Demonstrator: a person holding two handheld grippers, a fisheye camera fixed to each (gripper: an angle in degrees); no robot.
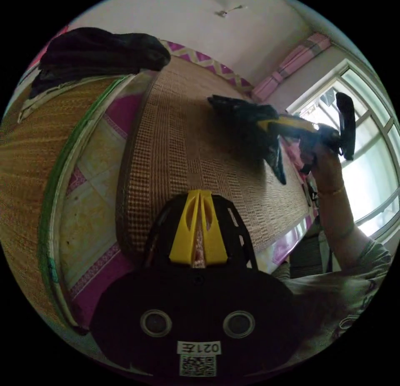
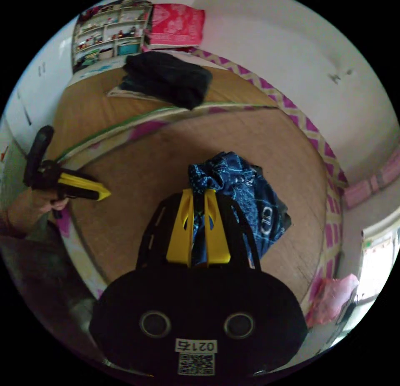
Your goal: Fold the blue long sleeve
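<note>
In the right gripper view, the right gripper has its two yellow plastic fingers clamped on a bunched fold of the blue long sleeve with a pale printed pattern. The garment hangs crumpled from the fingers above the brown woven bed mat, its lower part drooping toward the mat.

In the left gripper view, the left gripper has its yellow fingers drawn close together with only a thin slit between them and nothing held; they point out over the same woven mat. Across the mat the right gripper appears in a person's hand, with the dark bundle of the garment hanging from its tip against a bright window.

Around them: a heap of black cloth lies on a second woven mat beyond a green-edged border, well apart from the blue garment. Behind it stand a cluttered shelf unit and a pink patterned cushion against the white wall. A pink plastic bag sits past the mat's edge near the window. The left gripper, held in a hand, shows at the mat's side.
</note>
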